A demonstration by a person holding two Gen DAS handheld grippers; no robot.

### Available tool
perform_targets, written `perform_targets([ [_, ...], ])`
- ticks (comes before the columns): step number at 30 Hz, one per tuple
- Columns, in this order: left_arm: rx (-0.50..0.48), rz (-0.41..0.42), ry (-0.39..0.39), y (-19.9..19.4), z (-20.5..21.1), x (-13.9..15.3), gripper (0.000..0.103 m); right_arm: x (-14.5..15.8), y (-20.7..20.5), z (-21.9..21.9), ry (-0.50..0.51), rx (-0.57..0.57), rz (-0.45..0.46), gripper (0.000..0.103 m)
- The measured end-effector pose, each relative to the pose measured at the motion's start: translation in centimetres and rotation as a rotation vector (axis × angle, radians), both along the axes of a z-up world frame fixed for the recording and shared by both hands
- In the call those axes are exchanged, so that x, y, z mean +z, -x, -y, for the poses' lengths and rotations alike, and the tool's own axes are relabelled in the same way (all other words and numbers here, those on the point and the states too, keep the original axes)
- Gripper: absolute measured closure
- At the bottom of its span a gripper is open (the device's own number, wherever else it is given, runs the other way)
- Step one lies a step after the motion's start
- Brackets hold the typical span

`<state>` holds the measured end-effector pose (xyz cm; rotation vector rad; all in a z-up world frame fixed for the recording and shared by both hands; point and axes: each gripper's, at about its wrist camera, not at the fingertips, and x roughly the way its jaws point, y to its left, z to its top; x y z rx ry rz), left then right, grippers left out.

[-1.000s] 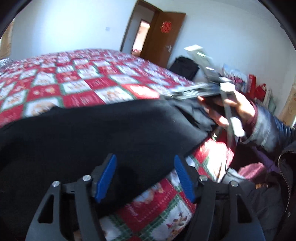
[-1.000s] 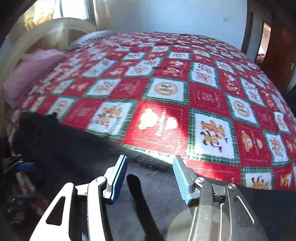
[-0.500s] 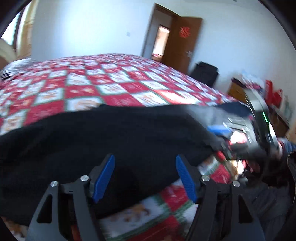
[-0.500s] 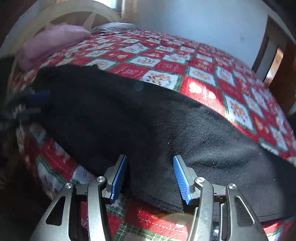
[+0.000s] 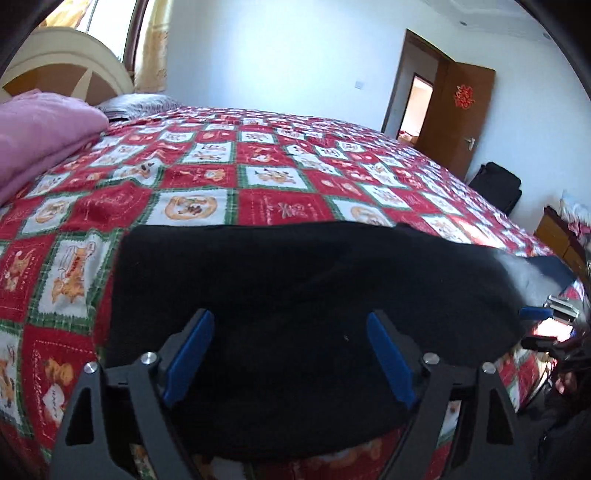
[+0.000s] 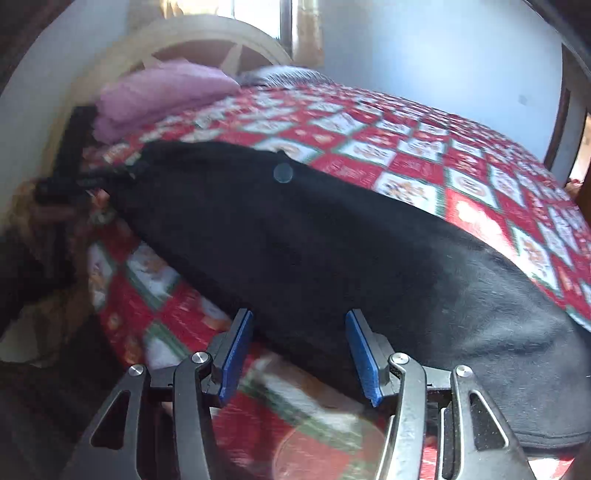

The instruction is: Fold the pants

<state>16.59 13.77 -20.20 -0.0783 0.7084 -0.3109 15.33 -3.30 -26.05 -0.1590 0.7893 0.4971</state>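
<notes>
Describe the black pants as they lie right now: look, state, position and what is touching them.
The black pants look like soft, matte knit. They lie flat in a long band along the near edge of the red patchwork bedspread. The left gripper and right gripper are both open over the near hem, neither pinching cloth.

Daylight, bright; source: window (image 5: 107,33) at upper left of the left wrist view, blown out white. Sun patch glares on black pants (image 5: 517,266) at right edge. Right wrist view: motion blur along lower left, round lens spot at upper centre. Both views: fisheye curvature, dark vignetted corners.
</notes>
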Motion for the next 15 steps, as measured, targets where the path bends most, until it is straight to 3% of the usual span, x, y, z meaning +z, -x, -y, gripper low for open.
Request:
perform_targets([
  [2, -0.001, 0.008, -0.03, 0.0, 0.2, -0.1, 0.016, -1.3, -0.6, -0.8, 0.046, 0.003, -0.071, 0.049],
  [4, 0.012, 0.015, -0.021, 0.1, 0.0, 0.1, 0.016, -0.8, -0.2, -1.1, 0.057, 0.014, -0.047, 0.048],
  [8, 0.069, 0.065, -0.001, 0.0, -1.6, 1.5, 0.008, 0.6, -0.1, 0.7, -0.054, -0.016, -0.023, 0.048],
  [11, 0.097, 0.047, 0.022, -1.3, -2.6, 1.8, 0.007, 0.6, -0.3, 1.1, -0.037, -0.062, 0.018, 0.048],
  [14, 0.161, -0.013, -0.042, -3.3, -2.8, 0.9, 0.007, -1.0, -1.8, 1.3, -0.011, -0.107, -0.069, 0.048],
  [15, 0.162, -0.011, -0.051, -3.5, -2.7, 0.8, 0.006, -1.2, -1.6, 0.9, 0.006, -0.1, -0.05, 0.048],
])
